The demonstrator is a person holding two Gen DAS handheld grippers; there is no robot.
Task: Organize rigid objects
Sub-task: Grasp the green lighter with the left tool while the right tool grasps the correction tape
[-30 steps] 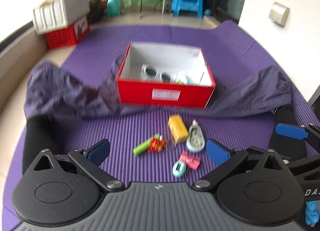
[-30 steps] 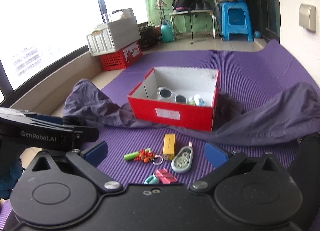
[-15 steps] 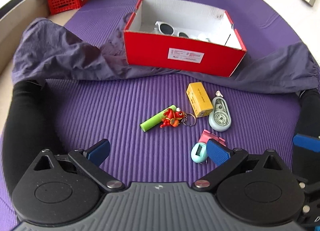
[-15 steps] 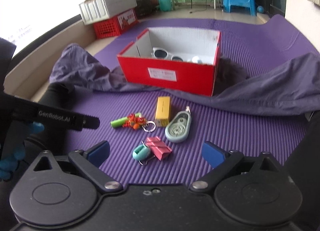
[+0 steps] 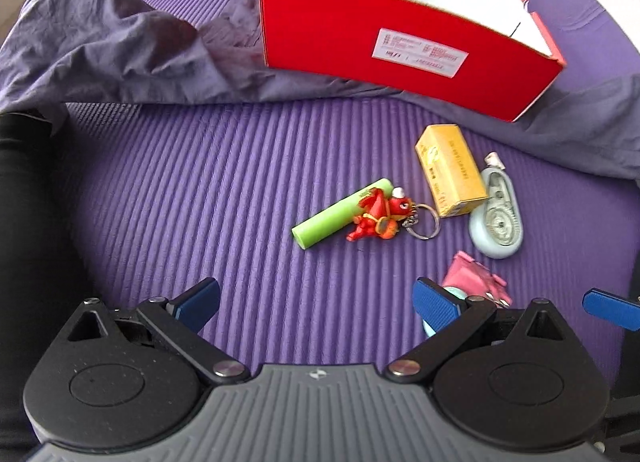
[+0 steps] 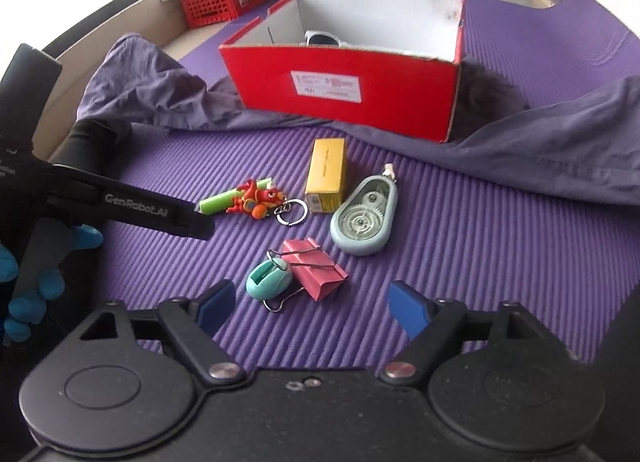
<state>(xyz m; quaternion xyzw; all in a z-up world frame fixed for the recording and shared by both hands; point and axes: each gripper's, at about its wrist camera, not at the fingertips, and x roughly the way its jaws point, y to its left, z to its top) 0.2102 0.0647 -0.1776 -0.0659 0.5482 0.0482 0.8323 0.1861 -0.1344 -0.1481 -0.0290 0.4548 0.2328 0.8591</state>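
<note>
Six small things lie loose on the purple mat (image 6: 460,230) in front of the red box (image 6: 344,90): a green tube (image 6: 218,202), a red keychain figure (image 6: 258,198) touching it with its ring (image 6: 294,212) toward the yellow box (image 6: 326,176), a grey-blue tape dispenser (image 6: 364,218) just beside that box, and nearer the cameras a pink binder clip (image 6: 316,268) touching a small teal oval piece (image 6: 268,282). White sunglasses (image 6: 322,37) show inside the red box, which sits on a grey-purple cloth (image 6: 560,134) spread across the mat. From the right wrist view, the right claw (image 6: 312,308) hangs low over the mat with its jaws spread; they have just been closing, with the clip and the teal piece just ahead of the gap and neither pad touching them. From the left wrist view, the left claw (image 5: 316,302) is also spread wide, only bare mat between its blue pads (image 5: 198,302), the right pad lying over the teal piece and beside the clip (image 5: 476,278). The tube (image 5: 340,212) and figure (image 5: 378,214) lie ahead of it, apart from the pads. A blue-gloved hand (image 6: 24,286) holds the left claw at the edge of the right view
</note>
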